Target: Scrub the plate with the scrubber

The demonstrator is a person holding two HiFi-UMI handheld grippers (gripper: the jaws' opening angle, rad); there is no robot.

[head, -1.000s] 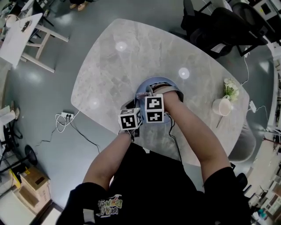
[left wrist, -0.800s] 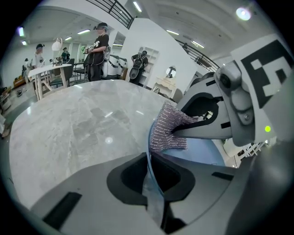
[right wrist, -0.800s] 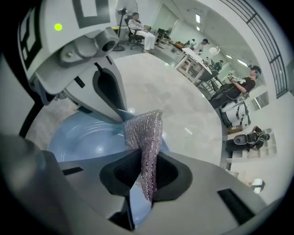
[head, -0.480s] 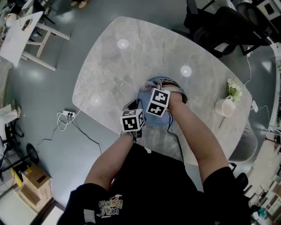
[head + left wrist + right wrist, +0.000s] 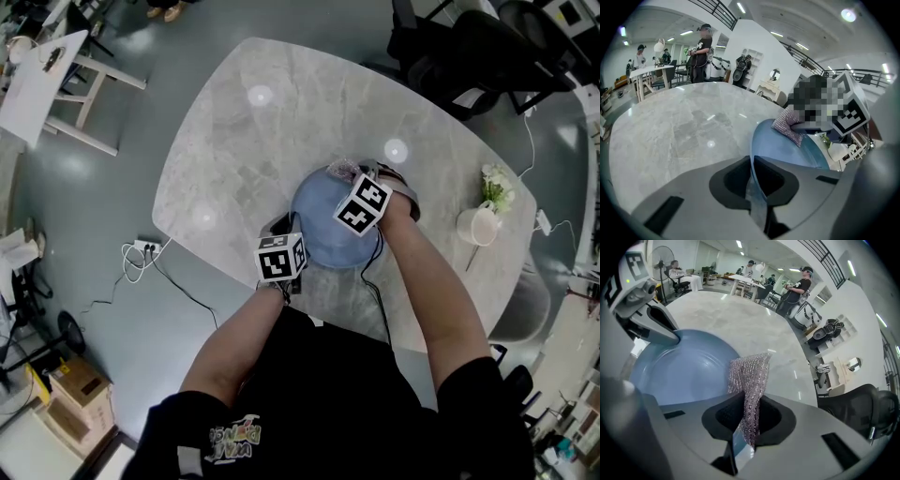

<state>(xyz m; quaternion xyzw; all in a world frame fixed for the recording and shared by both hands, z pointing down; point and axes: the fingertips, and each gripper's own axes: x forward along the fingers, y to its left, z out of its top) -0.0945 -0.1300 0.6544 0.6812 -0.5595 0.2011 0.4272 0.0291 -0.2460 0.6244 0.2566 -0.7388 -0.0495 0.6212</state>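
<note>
A round blue plate point(image 5: 323, 234) lies on the marble table point(image 5: 234, 131), near its front edge. My left gripper point(image 5: 752, 177) is shut on the plate's near rim point(image 5: 751, 164), which runs between its jaws. My right gripper point(image 5: 747, 417) is shut on a sparkly pinkish-silver scrubber point(image 5: 749, 376). The scrubber hangs past the jaws over the plate's far right edge point(image 5: 684, 371). In the head view the right gripper's marker cube point(image 5: 364, 206) sits over the plate's far right part, with the scrubber point(image 5: 342, 171) just beyond it. The left gripper's view shows the scrubber point(image 5: 788, 129) resting on the plate's far side.
A white mug point(image 5: 473, 227) and a small bunch of white flowers point(image 5: 494, 190) stand at the table's right end. Black office chairs point(image 5: 469, 52) stand beyond the table. A power strip with cables point(image 5: 142, 248) lies on the floor to the left. People stand in the background point(image 5: 797, 287).
My right gripper has swept the scrubber from the plate's middle toward its far right edge, uncovering more of the blue surface. The left gripper has kept its hold in place.
</note>
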